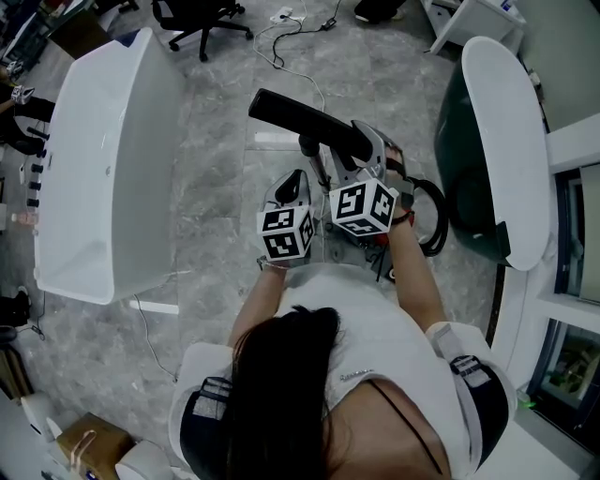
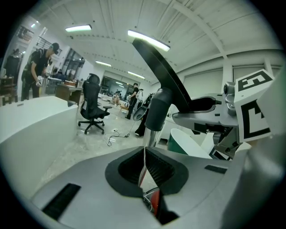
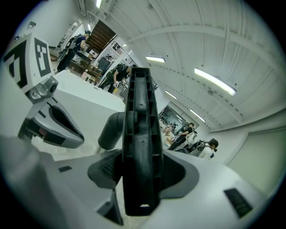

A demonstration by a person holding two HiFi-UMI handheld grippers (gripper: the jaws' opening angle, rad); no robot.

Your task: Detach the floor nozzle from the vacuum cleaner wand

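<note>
Your right gripper (image 3: 140, 176) clamps wide on the black floor nozzle (image 1: 300, 117), held up over the grey floor. Your left gripper (image 2: 145, 167) has its jaws together, with the wand (image 2: 152, 136) just ahead. A white tub (image 1: 103, 169) stands left, an office chair (image 1: 192, 19) beyond, and the black hose (image 1: 436, 220) loops beside your right wrist.

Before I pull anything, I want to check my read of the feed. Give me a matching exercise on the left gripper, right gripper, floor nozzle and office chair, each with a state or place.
Things:
1 left gripper
2 right gripper
3 floor nozzle
4 office chair

States or places:
A on the floor, far beyond the grippers
B jaws shut together
C black, attached to the wand
D floor nozzle between its jaws

Pairs: 1-B, 2-D, 3-C, 4-A
</note>
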